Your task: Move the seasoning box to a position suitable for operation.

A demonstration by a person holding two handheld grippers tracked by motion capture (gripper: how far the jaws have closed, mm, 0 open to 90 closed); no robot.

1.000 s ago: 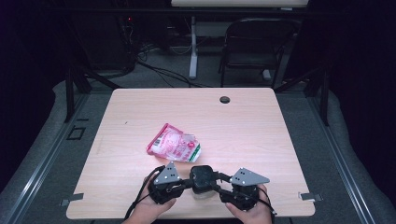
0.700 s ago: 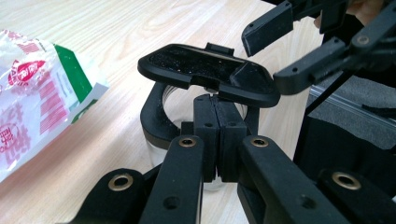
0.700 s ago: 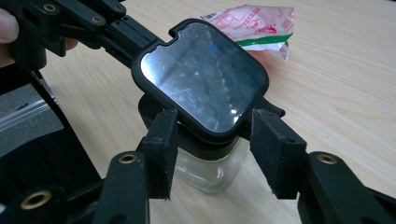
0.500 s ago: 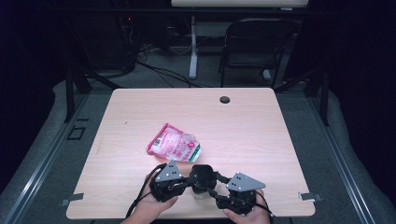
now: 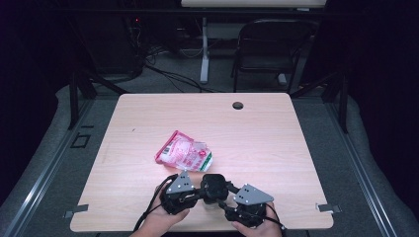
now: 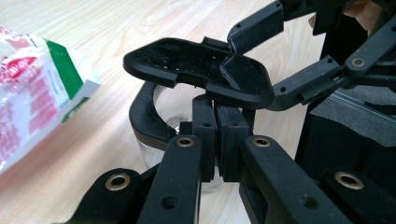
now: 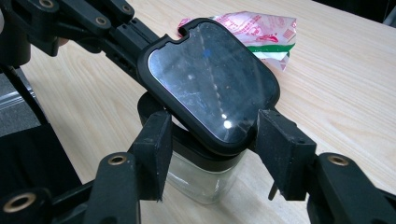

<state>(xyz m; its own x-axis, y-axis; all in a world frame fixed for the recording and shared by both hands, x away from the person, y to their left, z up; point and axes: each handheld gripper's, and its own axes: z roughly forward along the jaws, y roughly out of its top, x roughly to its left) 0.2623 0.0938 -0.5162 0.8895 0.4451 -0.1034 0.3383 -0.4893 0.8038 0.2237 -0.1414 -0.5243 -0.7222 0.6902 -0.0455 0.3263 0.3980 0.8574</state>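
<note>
Near table edge: clear glass jar (image 7: pixel 201 179), squarish, black collar, on pale woodgrain table (image 5: pixel 276 133).
Lid (image 7: pixel 210 79): glossy black, rounded-square, hinged up.
Left gripper (image 6: pixel 217 140): clamped shut at the hinge.
Right gripper (image 7: pixel 210 154): just widened, jaws flanking the collar.
Pouch (image 5: pixel 184 152): crinkled pink-and-green plastic, just beyond.

Most of your bench (image 5: pixel 276 128) lies bare: the far half and both sides give you free passage. Just beyond your two tools, the pink snack packet (image 5: pixel 184 152) lies flat in the way. Between the tools, the glass jar (image 7: pixel 201 175) with its raised black lid (image 7: pixel 212 81) fills the gap
</note>
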